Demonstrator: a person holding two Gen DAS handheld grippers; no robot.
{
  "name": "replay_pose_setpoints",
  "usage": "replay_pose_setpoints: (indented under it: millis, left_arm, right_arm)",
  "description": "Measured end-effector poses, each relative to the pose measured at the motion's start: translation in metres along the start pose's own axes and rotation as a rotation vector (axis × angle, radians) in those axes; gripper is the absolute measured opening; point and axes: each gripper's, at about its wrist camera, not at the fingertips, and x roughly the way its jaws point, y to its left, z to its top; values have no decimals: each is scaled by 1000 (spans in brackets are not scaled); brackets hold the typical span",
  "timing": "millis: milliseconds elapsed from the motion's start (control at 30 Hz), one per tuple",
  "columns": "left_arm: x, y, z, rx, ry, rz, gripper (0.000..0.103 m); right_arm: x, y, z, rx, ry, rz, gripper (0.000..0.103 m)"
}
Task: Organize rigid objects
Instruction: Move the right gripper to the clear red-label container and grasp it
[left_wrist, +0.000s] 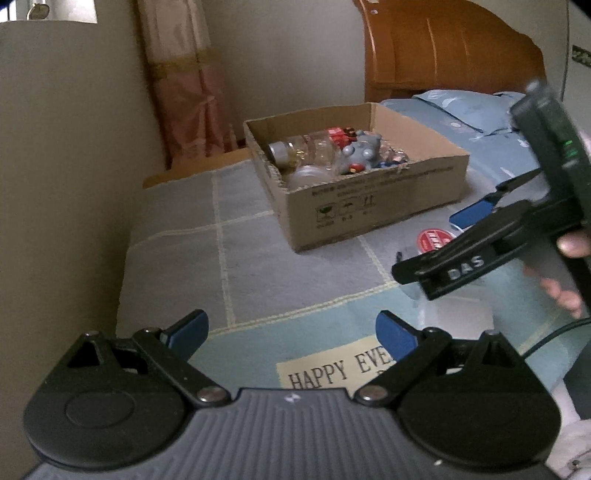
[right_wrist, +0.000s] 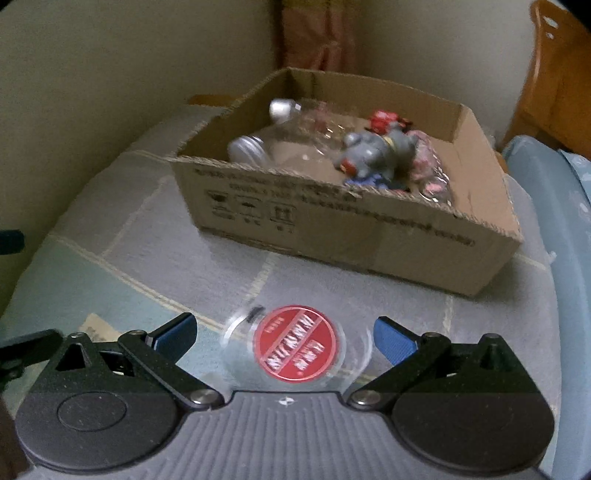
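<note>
The right gripper hung low over the bed, jaws spread wide on either side of a clear plastic container with a round red label, not yet touching it. The container lay on the checked blanket near the bed's front edge, a little in front of the cardboard box, which already held clear jars with silver lids, a grey toy figure and some red pieces.

To my eye the step in hand was the grasp. The jaws should drop squarely around the clear wall and close gently, since thin plastic may slip or buckle.

The left gripper waited near the front of the bed, jaws apart and empty.

The red label's white lettering was too blurred to read. The blanket read "HAPPY EVE", cut off there; the right gripper's finger bore "DAS". The box's printing was illegible.
</note>
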Motion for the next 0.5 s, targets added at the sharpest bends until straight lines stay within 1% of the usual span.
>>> replay_pose_setpoints:
  millis: [133, 200, 333, 500]
  left_arm:
    - [-3, -8, 2, 22, -5, -24, 97]
    - [-4, -12, 2, 30, -8, -38, 97]
    - [-3, -24, 5, 51, -3, -72, 97]
    - [0, -46, 6, 106, 2, -119, 97]
  right_arm:
    - [7, -10, -10, 20, 29, -28, 103]
    - [7, -16, -16, 33, 39, -24, 103]
    - [4, -32, -27, 67, 42, -32, 103]
    - [0, -54, -39, 112, 41, -45, 103]
